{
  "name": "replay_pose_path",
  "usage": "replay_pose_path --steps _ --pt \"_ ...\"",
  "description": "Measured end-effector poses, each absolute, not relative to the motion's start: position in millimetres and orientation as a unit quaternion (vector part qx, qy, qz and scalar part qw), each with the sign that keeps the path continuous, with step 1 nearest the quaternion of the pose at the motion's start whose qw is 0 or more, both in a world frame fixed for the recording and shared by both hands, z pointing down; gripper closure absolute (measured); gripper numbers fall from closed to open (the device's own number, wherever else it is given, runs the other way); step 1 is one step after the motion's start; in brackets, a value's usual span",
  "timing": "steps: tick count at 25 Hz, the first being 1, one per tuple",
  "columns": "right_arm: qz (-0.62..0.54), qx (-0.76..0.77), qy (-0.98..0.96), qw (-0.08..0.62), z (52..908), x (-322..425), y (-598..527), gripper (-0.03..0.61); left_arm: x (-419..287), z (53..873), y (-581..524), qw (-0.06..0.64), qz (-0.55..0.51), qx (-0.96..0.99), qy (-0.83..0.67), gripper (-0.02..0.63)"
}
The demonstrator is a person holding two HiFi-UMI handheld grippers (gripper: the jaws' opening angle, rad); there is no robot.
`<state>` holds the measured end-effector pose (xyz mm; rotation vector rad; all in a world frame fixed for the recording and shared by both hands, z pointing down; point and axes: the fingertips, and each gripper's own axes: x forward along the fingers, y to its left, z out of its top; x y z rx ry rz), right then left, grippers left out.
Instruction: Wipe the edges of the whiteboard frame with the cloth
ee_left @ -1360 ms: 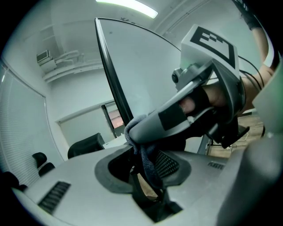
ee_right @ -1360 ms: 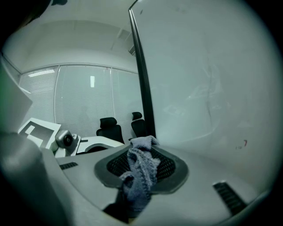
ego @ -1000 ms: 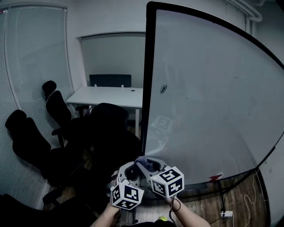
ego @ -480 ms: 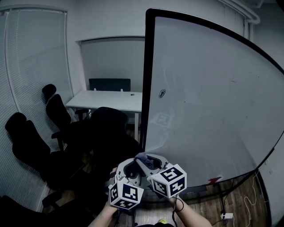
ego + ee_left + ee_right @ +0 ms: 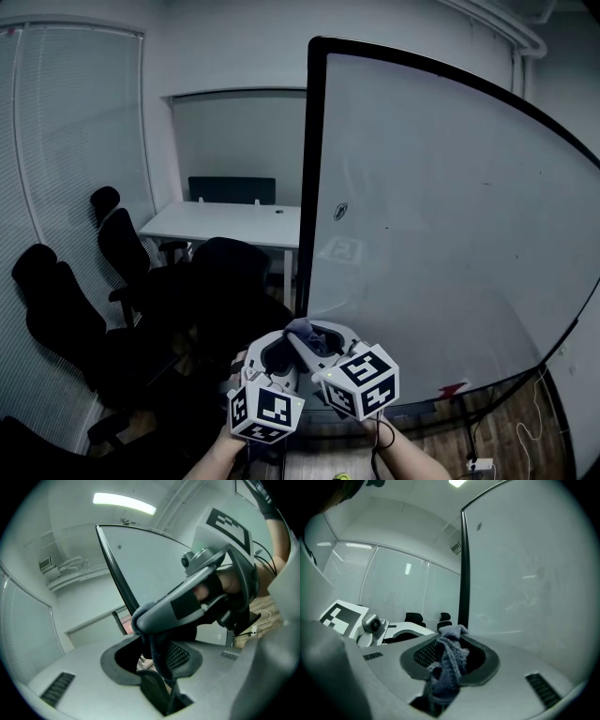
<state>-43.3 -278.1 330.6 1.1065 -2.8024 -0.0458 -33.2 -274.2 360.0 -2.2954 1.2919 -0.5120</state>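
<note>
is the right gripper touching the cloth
Touching. The right gripper view shows the right gripper clamped on the cloth, which is bunched between its jaws.

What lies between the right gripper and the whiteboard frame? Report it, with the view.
The cloth: in the right gripper view it bunches up out of the right gripper, its tip in front of the frame edge. Contact unclear.
</note>
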Motion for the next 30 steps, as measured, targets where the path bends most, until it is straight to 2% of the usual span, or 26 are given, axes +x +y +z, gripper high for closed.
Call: replay_pose_path --steps 30 --pt "-0.068 0.353 -0.931 0.06 270 -44 -276 0.474 -32 301 -276 0.265 -0.171 -0.826 0.467 0.482"
